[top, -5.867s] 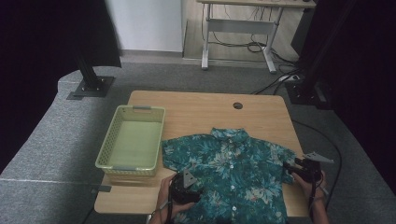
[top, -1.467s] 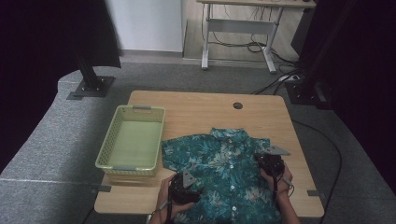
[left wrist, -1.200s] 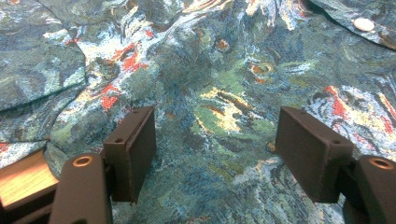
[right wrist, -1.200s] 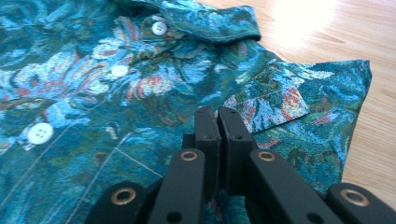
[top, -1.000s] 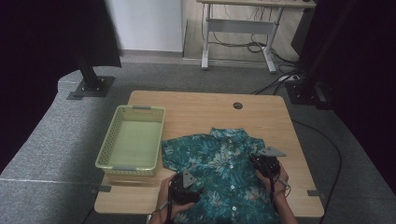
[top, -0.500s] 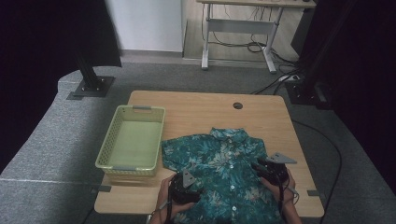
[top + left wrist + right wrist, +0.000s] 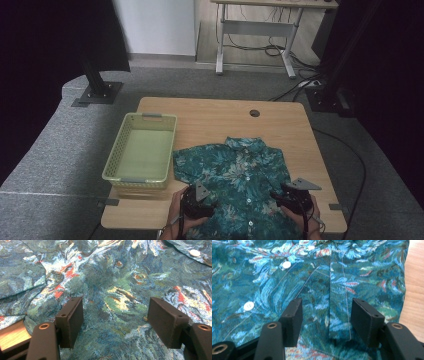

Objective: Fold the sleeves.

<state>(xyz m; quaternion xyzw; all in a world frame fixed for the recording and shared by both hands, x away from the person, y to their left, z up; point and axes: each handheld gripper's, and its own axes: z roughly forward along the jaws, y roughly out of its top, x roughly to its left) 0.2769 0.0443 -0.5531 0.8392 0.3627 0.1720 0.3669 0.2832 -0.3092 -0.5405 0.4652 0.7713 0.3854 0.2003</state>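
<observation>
1. A teal floral short-sleeved shirt (image 7: 235, 175) lies flat, front up, on the near half of the wooden table (image 7: 220, 117), right of a pale green plastic basket (image 7: 142, 150).
2. Its long axis runs near to far: the collar points to the far edge, and the hem hangs toward the person at the near edge. The white-button placket runs down the middle.
3. The left gripper (image 7: 196, 200) rests on the shirt's near-left part. In the left gripper view (image 7: 115, 320) its jaws stand wide apart over the cloth, with nothing pinched.
4. The right gripper (image 7: 292, 197) sits at the shirt's near-right part. In the right gripper view (image 7: 325, 315) its jaws have just been opening and stand spread; a folded cloth edge runs between them, but the pads do not press on it.
5. The hem is cut off by the bottom of the high view and partly covered by both hands. The right sleeve appears folded inward, though how it lies underneath cannot be made out.
</observation>
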